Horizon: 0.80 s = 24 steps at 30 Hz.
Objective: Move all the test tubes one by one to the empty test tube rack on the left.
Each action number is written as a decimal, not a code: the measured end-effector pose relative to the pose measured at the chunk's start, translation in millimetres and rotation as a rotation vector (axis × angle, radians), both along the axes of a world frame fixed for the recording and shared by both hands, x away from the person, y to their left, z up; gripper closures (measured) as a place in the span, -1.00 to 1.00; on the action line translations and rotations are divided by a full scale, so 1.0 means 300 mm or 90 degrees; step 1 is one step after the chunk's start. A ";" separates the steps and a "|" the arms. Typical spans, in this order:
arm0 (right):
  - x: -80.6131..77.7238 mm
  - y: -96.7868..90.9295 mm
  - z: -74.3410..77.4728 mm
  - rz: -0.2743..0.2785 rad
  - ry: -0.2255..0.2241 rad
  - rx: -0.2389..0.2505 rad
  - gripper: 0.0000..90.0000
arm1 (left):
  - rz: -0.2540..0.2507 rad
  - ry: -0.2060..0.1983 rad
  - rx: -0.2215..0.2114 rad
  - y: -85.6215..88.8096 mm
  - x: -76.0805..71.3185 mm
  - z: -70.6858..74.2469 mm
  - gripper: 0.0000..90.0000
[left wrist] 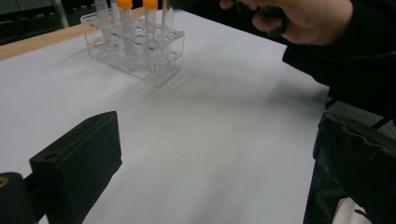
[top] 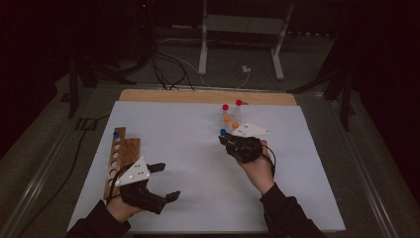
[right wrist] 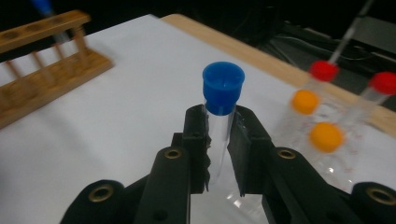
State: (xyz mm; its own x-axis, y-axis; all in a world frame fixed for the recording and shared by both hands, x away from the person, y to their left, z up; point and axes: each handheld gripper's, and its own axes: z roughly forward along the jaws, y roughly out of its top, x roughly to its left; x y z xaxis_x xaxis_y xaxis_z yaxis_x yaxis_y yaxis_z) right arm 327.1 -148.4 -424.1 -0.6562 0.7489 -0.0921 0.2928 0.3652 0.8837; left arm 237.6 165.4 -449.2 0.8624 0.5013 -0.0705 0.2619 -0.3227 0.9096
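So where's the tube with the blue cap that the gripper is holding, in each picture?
High view: the blue-capped tube is near the middle, at the tip of the right gripper, just below the clear rack.
Left gripper view: I can't make it out; the person's hand blocks the top.
Right gripper view: dead centre, clamped upright between the jaws.
Shared landmark: the orange-capped tubes in the clear rack.

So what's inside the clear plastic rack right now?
The clear rack holds two orange-capped tubes and two red-capped tubes, all upright. The tubes look transparent; any contents cannot be made out.
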 end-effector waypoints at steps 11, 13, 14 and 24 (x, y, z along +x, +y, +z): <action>-0.128 0.053 -0.061 0.085 0.038 -0.015 0.70 | -0.011 -0.008 -0.010 -0.041 0.010 0.027 -0.92; -0.151 0.061 -0.071 0.098 0.042 -0.017 0.70 | -0.010 -0.011 -0.012 -0.051 0.012 0.034 -0.91; -0.161 0.063 -0.074 0.103 0.046 -0.015 0.70 | -0.015 -0.008 -0.014 -0.056 0.015 0.037 -0.89; -0.227 0.067 -0.086 0.138 0.063 -0.010 0.70 | -0.028 -0.033 -0.017 -0.137 0.044 0.068 -0.52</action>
